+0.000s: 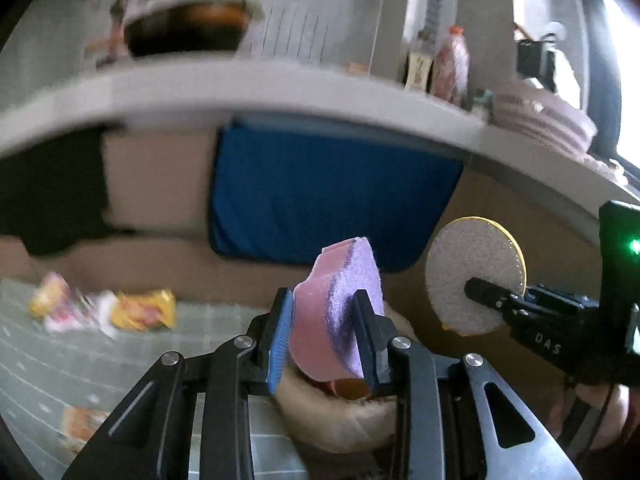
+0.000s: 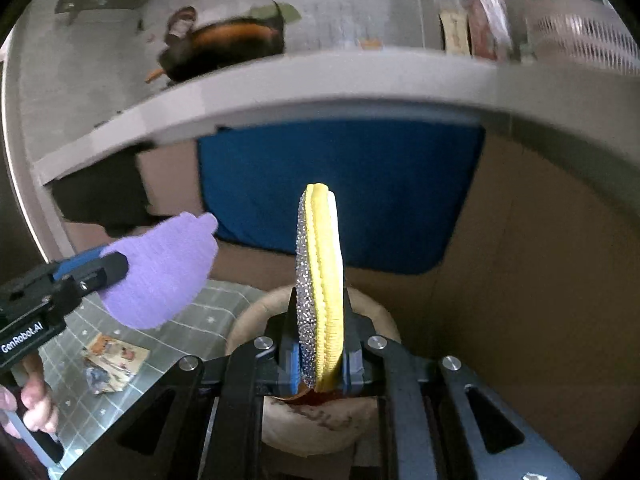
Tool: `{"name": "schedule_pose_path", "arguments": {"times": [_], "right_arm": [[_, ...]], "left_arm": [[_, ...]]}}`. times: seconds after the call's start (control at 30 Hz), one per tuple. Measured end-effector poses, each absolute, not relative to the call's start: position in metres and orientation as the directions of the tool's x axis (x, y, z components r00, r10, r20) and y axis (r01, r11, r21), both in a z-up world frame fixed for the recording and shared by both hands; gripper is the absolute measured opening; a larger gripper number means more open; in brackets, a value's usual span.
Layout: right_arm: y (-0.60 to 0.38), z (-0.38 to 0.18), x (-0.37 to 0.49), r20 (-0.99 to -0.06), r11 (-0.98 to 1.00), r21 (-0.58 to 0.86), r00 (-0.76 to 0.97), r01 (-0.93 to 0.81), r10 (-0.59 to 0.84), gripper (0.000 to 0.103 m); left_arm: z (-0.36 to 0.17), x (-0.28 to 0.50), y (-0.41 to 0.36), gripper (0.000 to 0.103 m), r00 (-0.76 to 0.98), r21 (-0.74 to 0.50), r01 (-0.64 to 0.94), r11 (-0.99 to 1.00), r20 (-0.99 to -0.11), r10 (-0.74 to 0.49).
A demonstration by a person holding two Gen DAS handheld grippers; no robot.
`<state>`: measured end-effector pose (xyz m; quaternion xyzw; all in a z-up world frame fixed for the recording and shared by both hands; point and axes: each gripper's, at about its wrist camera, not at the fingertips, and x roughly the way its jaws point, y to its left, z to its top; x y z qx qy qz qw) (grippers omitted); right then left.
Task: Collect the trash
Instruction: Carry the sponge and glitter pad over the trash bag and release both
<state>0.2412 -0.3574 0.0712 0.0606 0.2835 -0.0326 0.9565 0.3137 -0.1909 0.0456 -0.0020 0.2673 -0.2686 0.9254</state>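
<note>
Left jaws clamp a purple sponge (image 1: 336, 312), right jaws a round scourer (image 2: 320, 288), above a bowl (image 2: 320, 420)

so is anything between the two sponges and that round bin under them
Nothing visible. The purple sponge in the left gripper and the round yellow sponge in the right gripper both sit above the beige round bin. Only the bin's rim and some brown contents show between them.

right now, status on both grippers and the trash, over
Left gripper shut on pink-purple sponge. Right gripper shut on round yellow scrubber. Wrappers on the checked mat. Nothing blocking.
</note>
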Motion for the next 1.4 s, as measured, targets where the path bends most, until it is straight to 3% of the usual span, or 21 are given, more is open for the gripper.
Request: {"name": "schedule_pose_path", "arguments": {"times": [0.27, 0.77, 0.9, 0.93, 1.0, 1.07, 1.23, 1.4], "right_arm": [[-0.370, 0.021, 0.281, -0.617, 0.985, 0.141, 0.787, 0.101, 0.008, 0.014], [-0.379, -0.018, 0.324, -0.664, 0.978, 0.180, 0.746, 0.101, 0.045, 0.014], [-0.380, -0.029, 0.334, -0.677, 0.977, 0.184, 0.734, 0.105, 0.049, 0.014], [-0.380, -0.032, 0.335, -0.678, 0.977, 0.185, 0.734, 0.104, 0.050, 0.015], [-0.382, -0.040, 0.336, -0.686, 0.975, 0.183, 0.727, 0.124, 0.037, 0.030], [-0.384, -0.041, 0.332, -0.677, 0.972, 0.195, 0.735, 0.132, 0.036, 0.038], [-0.380, -0.018, 0.315, -0.617, 0.971, 0.207, 0.786, 0.119, 0.035, 0.040], [-0.363, 0.014, 0.302, -0.577, 0.976, 0.191, 0.817, 0.105, 0.025, 0.041]], "left_arm": [[-0.009, 0.363, -0.199, 0.032, 0.646, -0.226, 0.431, 0.874, -0.598, -0.474], [-0.050, 0.410, -0.214, 0.032, 0.561, -0.277, 0.416, 0.866, -0.671, -0.484], [-0.070, 0.424, -0.223, 0.037, 0.460, -0.312, 0.442, 0.841, -0.726, -0.511], [-0.074, 0.427, -0.222, 0.042, 0.436, -0.339, 0.445, 0.829, -0.727, -0.531], [-0.074, 0.433, -0.212, 0.051, 0.409, -0.417, 0.438, 0.797, -0.697, -0.589], [-0.061, 0.431, -0.199, 0.055, 0.441, -0.449, 0.434, 0.781, -0.650, -0.619], [-0.025, 0.424, -0.169, 0.056, 0.513, -0.422, 0.436, 0.795, -0.608, -0.605], [0.009, 0.410, -0.107, 0.056, 0.652, -0.319, 0.392, 0.863, -0.566, -0.505]]}}
